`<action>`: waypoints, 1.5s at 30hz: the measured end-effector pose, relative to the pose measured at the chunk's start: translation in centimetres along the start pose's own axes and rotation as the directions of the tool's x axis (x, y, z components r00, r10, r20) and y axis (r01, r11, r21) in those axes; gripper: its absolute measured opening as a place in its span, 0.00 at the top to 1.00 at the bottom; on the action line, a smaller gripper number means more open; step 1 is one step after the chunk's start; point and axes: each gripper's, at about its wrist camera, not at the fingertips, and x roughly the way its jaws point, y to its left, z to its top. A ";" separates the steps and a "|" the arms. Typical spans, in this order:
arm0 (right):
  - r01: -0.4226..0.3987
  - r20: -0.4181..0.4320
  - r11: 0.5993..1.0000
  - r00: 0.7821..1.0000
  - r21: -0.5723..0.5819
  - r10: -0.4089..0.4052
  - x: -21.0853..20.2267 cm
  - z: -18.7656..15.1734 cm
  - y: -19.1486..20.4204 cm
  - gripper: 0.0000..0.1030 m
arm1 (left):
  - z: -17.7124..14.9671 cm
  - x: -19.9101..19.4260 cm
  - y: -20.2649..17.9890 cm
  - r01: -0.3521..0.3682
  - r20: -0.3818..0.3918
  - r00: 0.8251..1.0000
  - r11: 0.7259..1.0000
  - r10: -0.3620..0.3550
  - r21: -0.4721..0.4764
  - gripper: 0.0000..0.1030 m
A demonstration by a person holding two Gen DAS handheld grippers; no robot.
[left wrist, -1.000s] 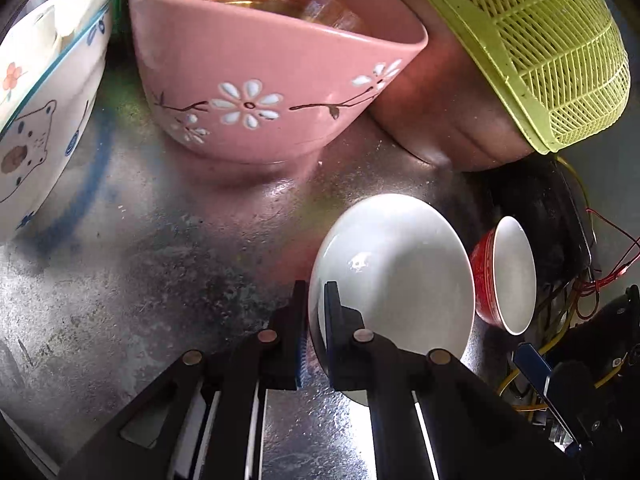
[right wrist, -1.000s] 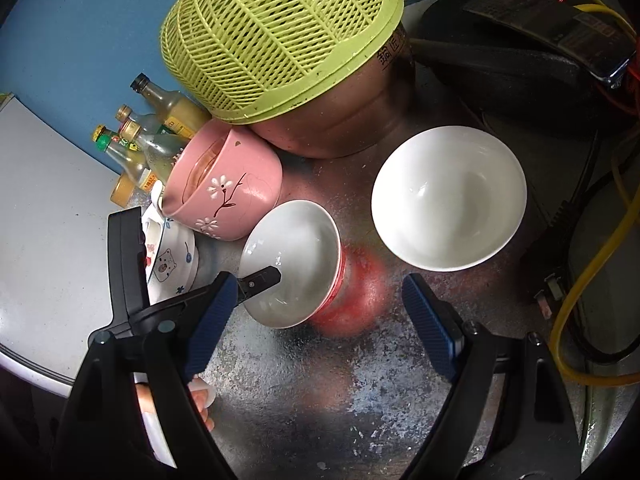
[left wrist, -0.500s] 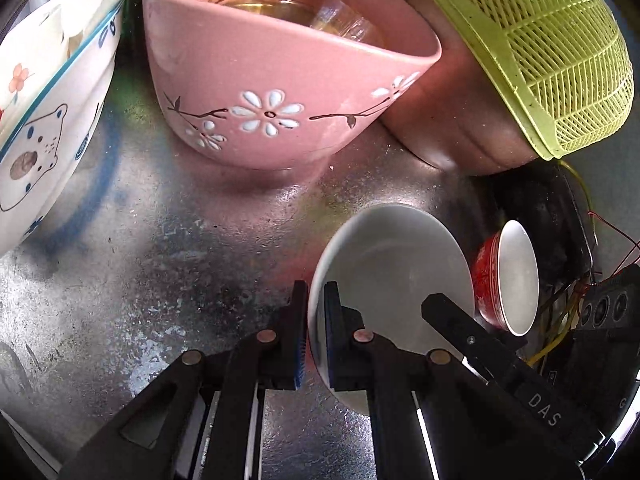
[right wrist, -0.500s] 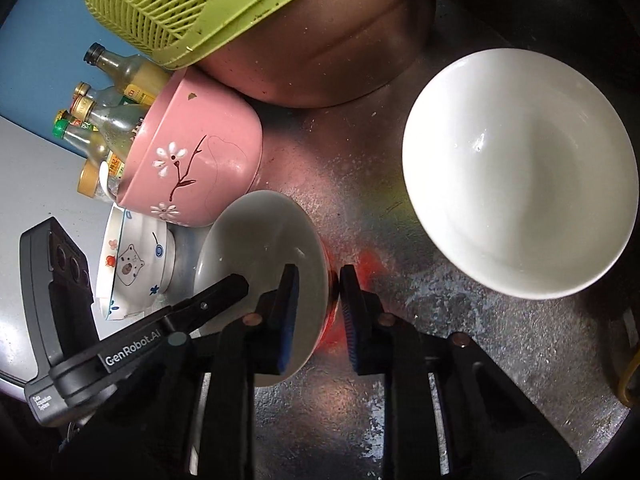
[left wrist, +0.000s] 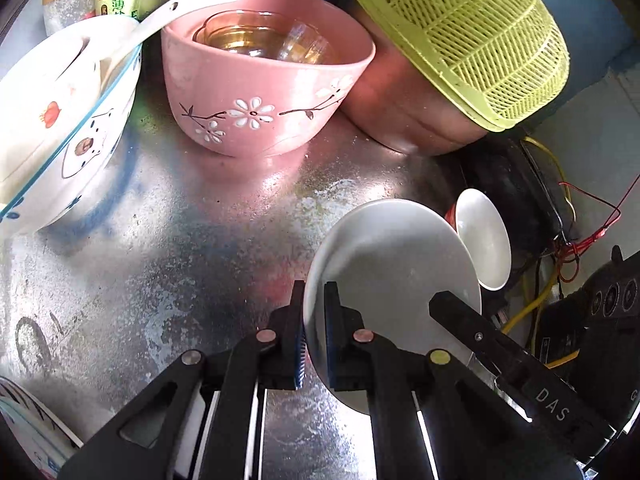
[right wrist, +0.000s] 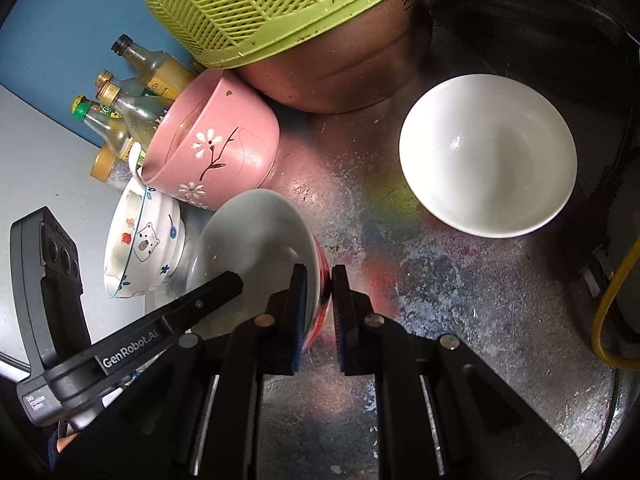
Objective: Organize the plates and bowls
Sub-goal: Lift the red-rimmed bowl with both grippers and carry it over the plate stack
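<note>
Both tools are on one bowl [right wrist: 256, 240], white inside and red outside, which sits just in front of the pink bowl [right wrist: 224, 152] and looks tipped rather than flat. The left gripper [left wrist: 315, 320] is pinched tight on one side of its rim. The right gripper [right wrist: 320, 304] has just been closing and now nips the opposite side, with the thin wall caught between its pads.

A second bowl [right wrist: 488, 156] of the same kind stands upright on the metal top [right wrist: 440, 300], well off to the pink bowl's right and apart from everything else. A bear bowl [right wrist: 140, 240] leans close by the pink bowl's other side.

I take this as the pick-up step — the grasp is made and the bowl is ready to be carried. The likely aim is nesting it with the second bowl, though nothing here settles that.

The next move calls for both hands to rise and travel together. If one leads, the rim could twist out of a pinch. The bowl must also clear the pink bowl and come level before it is set down — a thin-edge grip like this seems to forgive little.
</note>
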 end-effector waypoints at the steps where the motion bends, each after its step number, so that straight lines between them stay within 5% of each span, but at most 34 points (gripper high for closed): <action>1: 0.000 0.002 1.000 1.000 -0.002 0.000 -0.5 -0.3 0.1 0.87 | -0.5 -0.5 -0.2 0.000 0.003 1.000 1.000 0.000 0.003 0.95; 22: -0.067 -0.054 0.988 0.997 -0.139 0.060 -8.5 -10.1 3.6 0.87 | -12.5 -11.9 0.1 -0.069 0.075 0.995 0.996 0.073 -0.052 0.94; 45: -0.171 -0.153 0.926 0.980 -0.337 0.126 -8.0 -14.9 12.7 0.87 | -17.6 -19.8 8.0 -0.119 0.168 0.972 0.964 0.161 -0.239 0.95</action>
